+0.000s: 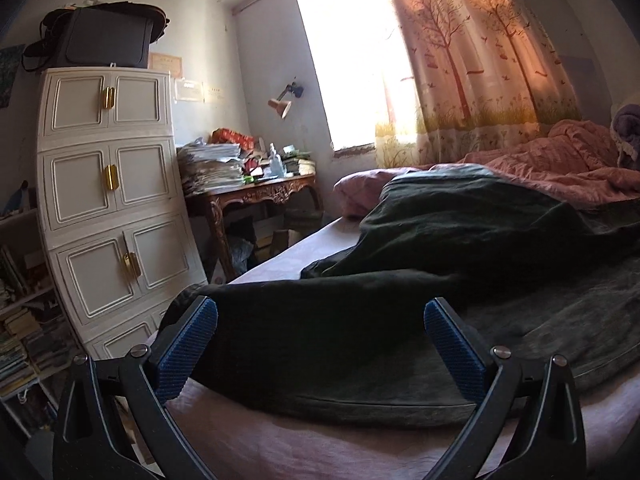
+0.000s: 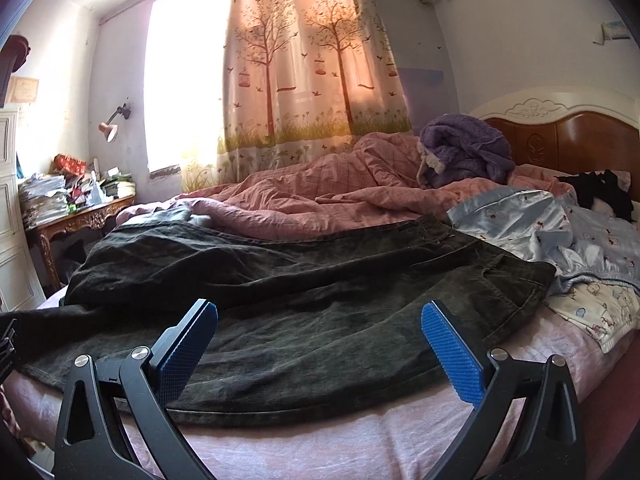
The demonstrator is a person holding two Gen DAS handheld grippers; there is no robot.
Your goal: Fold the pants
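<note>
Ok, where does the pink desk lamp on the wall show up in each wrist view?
Left wrist: the pink desk lamp is upper centre, on the wall left of the bright window, above the cluttered wooden desk.
Right wrist: the lamp sits far left at mid height, again left of the window, above the desk.
Shared landmark: the tree-print curtain.

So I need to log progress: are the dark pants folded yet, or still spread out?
Spread out. The dark pants lie at full length across the bed, rumpled, one leg apart; both grippers open.
</note>
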